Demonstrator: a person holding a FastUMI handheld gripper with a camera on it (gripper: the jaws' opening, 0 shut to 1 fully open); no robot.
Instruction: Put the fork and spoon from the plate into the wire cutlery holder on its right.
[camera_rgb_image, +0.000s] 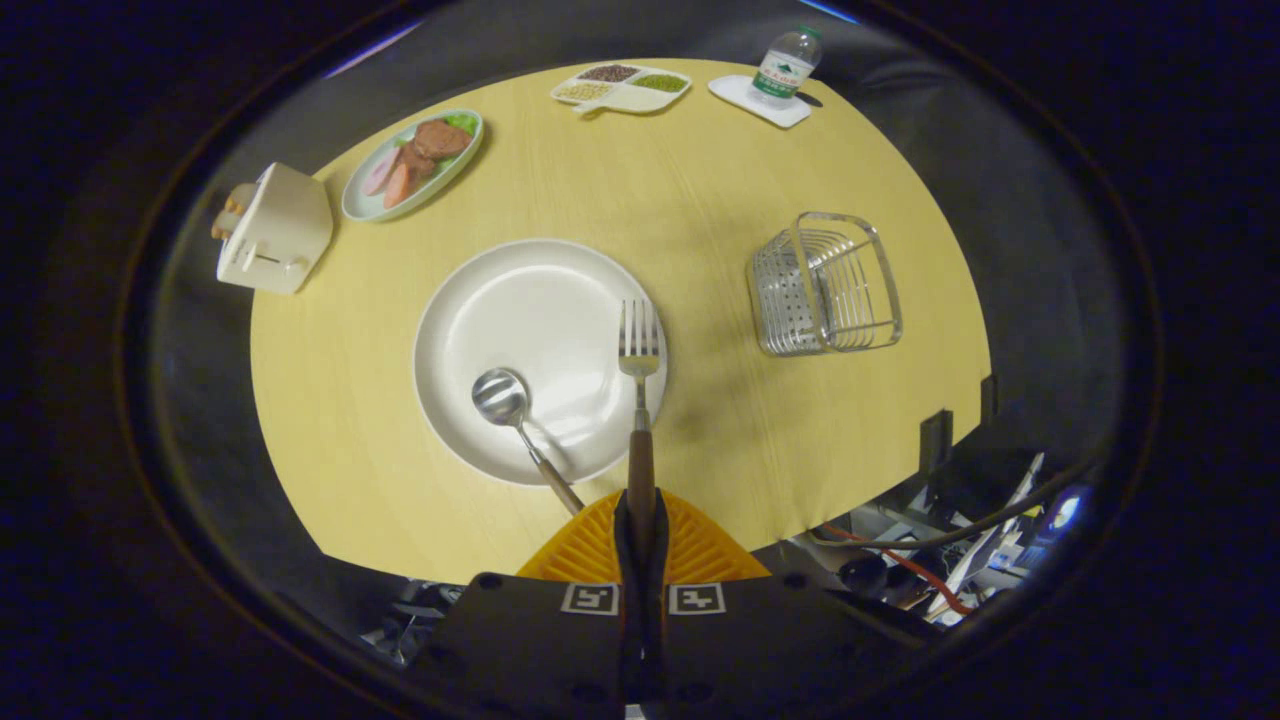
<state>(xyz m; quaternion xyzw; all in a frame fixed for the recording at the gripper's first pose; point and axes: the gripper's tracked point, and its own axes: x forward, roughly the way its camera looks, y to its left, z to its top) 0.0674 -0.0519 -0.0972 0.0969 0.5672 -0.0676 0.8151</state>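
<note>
Round wooden table (620, 180), seen from high above. White plate (520, 320) sits mid-table, just ahead of the gripper. Wire cutlery holder (825, 285) stands on bare wood at about 2 o'clock from the plate, well apart from it, open top tipped toward the camera in this fisheye.

Gripper (641, 520): fingers drawn in narrow, pinching the fork (640, 380) by its brown handle. Fork's long axis runs straight out along the fingers toward 12 o'clock, tines over the plate's right rim. Can't tell if the tines are touching the plate or just clear of it.

Spoon (515, 420) lies on the plate, bowl near plate centre, handle running toward 5 o'clock over the near rim, just left of the fingers and not held.

Key relation: holder lies at roughly 1–2 o'clock from the fork tip, clear table between. My read: fork needs carrying right and away, then tipping upright so it drops in along its length. Spoon comes second.

Not task-relevant: food plate (412, 165) at 10 o'clock, white toaster (275, 230) left of it, divided snack tray (620, 88) at 12, water bottle (787, 65) on a small white tray at 1.
</note>
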